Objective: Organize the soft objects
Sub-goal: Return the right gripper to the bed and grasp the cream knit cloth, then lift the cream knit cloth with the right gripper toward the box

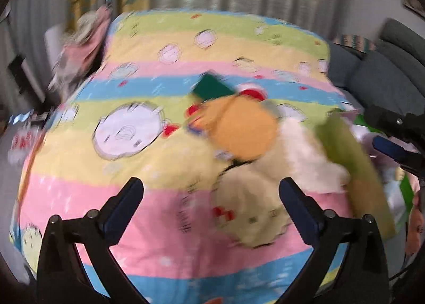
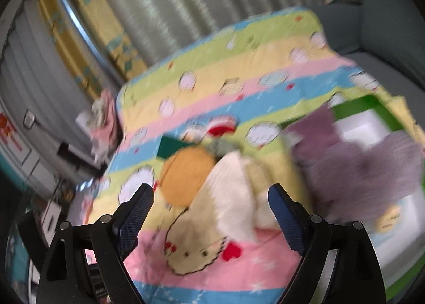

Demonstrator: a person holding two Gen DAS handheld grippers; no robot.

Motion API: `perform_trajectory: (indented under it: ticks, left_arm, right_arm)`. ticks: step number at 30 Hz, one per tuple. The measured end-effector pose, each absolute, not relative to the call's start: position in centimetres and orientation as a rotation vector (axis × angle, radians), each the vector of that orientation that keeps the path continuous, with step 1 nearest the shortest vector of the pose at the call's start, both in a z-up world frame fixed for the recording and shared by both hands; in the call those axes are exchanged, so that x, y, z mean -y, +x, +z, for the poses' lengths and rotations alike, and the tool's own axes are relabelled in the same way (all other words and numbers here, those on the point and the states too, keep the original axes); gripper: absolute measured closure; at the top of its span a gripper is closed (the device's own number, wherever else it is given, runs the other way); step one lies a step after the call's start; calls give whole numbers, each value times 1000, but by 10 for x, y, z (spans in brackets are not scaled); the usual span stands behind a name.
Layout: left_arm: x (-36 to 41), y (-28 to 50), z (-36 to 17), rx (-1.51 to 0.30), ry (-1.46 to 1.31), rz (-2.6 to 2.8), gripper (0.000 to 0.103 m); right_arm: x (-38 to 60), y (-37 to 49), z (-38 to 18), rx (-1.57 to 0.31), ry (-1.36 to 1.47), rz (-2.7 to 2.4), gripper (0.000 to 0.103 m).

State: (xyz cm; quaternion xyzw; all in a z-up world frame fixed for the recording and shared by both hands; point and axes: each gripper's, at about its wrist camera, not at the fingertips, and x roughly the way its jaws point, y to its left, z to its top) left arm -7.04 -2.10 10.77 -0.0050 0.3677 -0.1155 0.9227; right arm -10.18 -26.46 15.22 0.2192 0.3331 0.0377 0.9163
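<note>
Both grippers, left (image 1: 211, 192) & right (image 2: 211, 199), jaws wide apart, nothing between. Soft pile mid-bed on striped quilt (image 1: 79, 160): 1 orange plush (image 1: 245, 131), 1 cream cloth (image 2: 228, 197), 1 green sponge (image 1: 211, 87). 1 purple cloth (image 2: 353, 171) in green-rimmed bin (image 2: 354, 103). All prob. light, floppy; pinch a bunched fold or edge.

A matt printed cloth quilt (image 2: 212, 65) bears a fuzzy orange plush (image 2: 186, 174) and a ribbed purple knit (image 2: 358, 171).

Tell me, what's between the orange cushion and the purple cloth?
A white cloth lies between the orange cushion and the purple cloth, seen in the right wrist view.
</note>
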Motion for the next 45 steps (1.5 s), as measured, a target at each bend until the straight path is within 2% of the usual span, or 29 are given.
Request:
perform_trajectory:
  ticks: [7, 12, 17, 18, 19, 22, 24, 25, 30, 37, 45]
  left_arm:
    - [-34, -50, 60, -872, -167, -169, 1]
    - [-49, -50, 57, -876, -191, -141, 1]
    - [-65, -49, 55, -878, -217, -139, 1]
    - [-66, -50, 55, -878, -220, -135, 1]
    - [-68, -51, 55, -876, -220, -132, 1]
    - [-71, -54, 56, -872, -218, -125, 1]
    - [-73, -55, 57, -869, -220, -129, 1]
    - [-74, -56, 57, -869, -222, -133, 1]
    - [-78, -59, 61, -858, -239, -142, 1]
    - [-81, -61, 63, -853, -266, -158, 1]
    - [-84, -62, 62, -862, -274, -157, 1]
  right_arm:
    - [227, -52, 99, -876, 356, -19, 14]
    - [216, -22, 70, -946, 214, -166, 14]
    - [218, -9, 48, -1010, 186, -177, 14]
    - [217, -10, 49, -997, 182, -175, 17]
    - [216, -11, 50, -990, 183, -151, 33]
    - [217, -19, 54, -964, 210, -118, 69]
    - [218, -26, 60, -955, 243, -89, 83]
    - [218, -31, 64, -949, 266, -69, 85]
    - [199, -65, 108, -836, 270, 76, 86]
    - [153, -90, 136, -808, 243, 257, 86]
    - [163, -108, 165, -633, 188, 52, 86]
